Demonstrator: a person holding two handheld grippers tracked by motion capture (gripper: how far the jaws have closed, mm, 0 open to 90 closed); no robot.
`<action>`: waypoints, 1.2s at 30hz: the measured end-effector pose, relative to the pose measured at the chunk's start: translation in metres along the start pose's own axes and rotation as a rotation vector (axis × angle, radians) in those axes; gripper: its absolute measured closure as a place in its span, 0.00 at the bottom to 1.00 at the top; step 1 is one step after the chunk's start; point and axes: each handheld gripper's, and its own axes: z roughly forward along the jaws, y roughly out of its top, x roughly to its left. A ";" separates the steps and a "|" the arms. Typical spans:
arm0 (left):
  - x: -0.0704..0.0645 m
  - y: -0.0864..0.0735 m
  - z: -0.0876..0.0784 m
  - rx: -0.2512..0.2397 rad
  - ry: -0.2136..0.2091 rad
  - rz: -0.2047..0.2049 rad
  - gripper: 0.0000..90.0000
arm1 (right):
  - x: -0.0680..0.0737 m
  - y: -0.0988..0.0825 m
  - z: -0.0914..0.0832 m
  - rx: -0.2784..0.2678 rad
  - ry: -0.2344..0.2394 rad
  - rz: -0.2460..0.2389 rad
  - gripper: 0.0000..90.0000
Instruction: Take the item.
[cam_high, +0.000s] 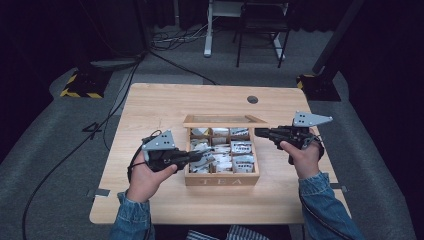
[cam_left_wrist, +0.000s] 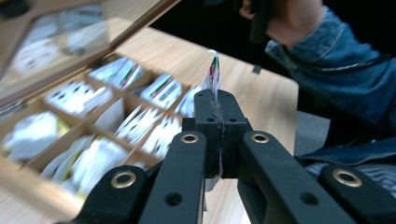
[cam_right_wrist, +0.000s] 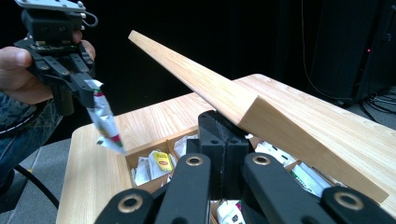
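Note:
A wooden tea box (cam_high: 222, 180) marked TEA stands open at the table's middle, with several compartments of white sachets. My left gripper (cam_high: 204, 156) hovers over the box's left side, shut on a white tea bag sachet (cam_left_wrist: 214, 70) with red and green print. In the right gripper view that sachet (cam_right_wrist: 106, 123) hangs from the left gripper (cam_right_wrist: 88, 91) above the box's near corner. My right gripper (cam_high: 257, 132) is shut with nothing between its jaws, its tips (cam_right_wrist: 224, 123) right under the raised lid (cam_right_wrist: 243, 102) at its right end.
The light wooden table (cam_high: 160, 105) has a round cable hole (cam_high: 252, 99) behind the box. On the floor beyond it are cables (cam_high: 175, 37), a chair (cam_high: 260, 30) and yellow-black stand bases (cam_high: 80, 85). A denim sleeve (cam_left_wrist: 336, 60) reaches in past the box.

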 end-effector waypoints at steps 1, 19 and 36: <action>0.000 0.000 0.000 0.000 0.000 0.000 1.00 | 0.000 0.000 0.000 0.000 0.000 0.000 1.00; 0.019 -0.020 -0.058 0.063 0.208 -0.071 1.00 | 0.002 -0.003 0.002 0.008 0.009 -0.002 1.00; 0.059 -0.057 -0.067 0.117 0.328 -0.251 0.99 | 0.001 -0.003 0.002 0.009 0.010 -0.003 1.00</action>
